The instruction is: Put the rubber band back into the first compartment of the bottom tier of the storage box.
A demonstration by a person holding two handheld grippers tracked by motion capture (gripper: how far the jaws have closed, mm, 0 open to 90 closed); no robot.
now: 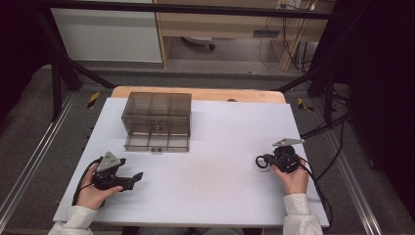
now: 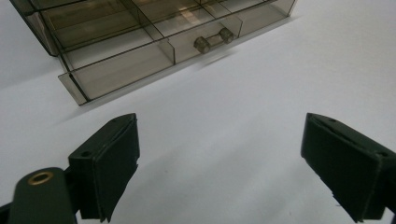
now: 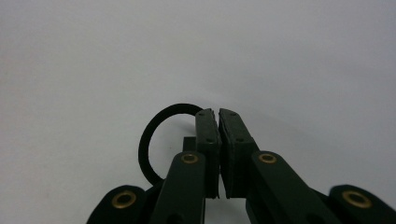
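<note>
My right gripper [image 1: 270,160] rests low over the right side of the white table, its jaws pressed together on a thin black ring [image 1: 262,162]. In the right gripper view the ring [image 3: 149,140] loops out to the left of the shut gripper [image 3: 218,113]. My left gripper [image 1: 138,176] sits near the front left, open, with nothing between its pads [image 2: 116,154]. A smoky clear drawer box [image 1: 156,110] stands at the back left, its lower drawer [image 1: 156,142] pulled out. The drawer's handle [image 2: 214,39] faces the left gripper [image 2: 222,128].
The white tabletop [image 1: 215,147] lies on a wooden board [image 1: 205,94]. Black frame bars [image 1: 313,73] and cables [image 1: 333,122] run along the right side. Bare table lies between the two grippers.
</note>
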